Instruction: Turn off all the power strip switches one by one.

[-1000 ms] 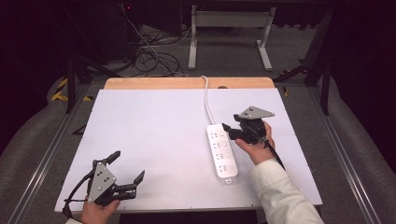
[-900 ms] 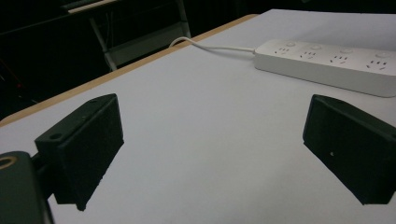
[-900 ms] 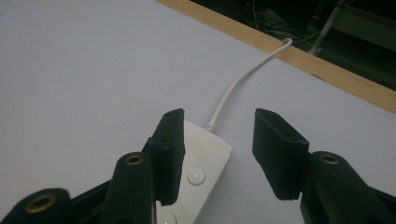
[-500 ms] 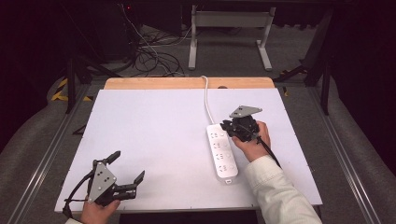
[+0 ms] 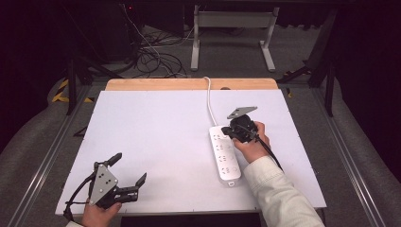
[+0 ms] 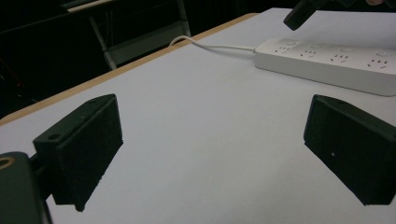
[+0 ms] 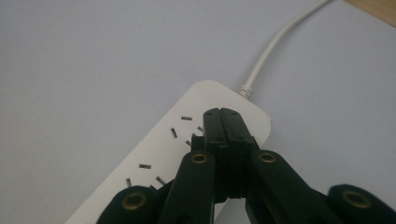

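White table (image 5: 156, 132), right tongs (image 7: 223, 122) moved onto power strip (image 5: 225, 153)

It looked like a lab or test room: a white surface (image 5: 156, 137) stood on grey carpet, loose cables (image 5: 151, 59) lay tangled behind it, beside a metal stand (image 5: 231, 33), against dark surroundings.

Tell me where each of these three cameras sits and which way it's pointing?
High view: above the person's side, looking forward and down on the table; both hands and a sleeve show.
Left gripper view: rides the left gripper, low over the table, jaws wide apart, facing the power strip.
Right gripper view: rides the right gripper, jaws together, looking down at the strip's cable end.
All three share the power strip and its cable.
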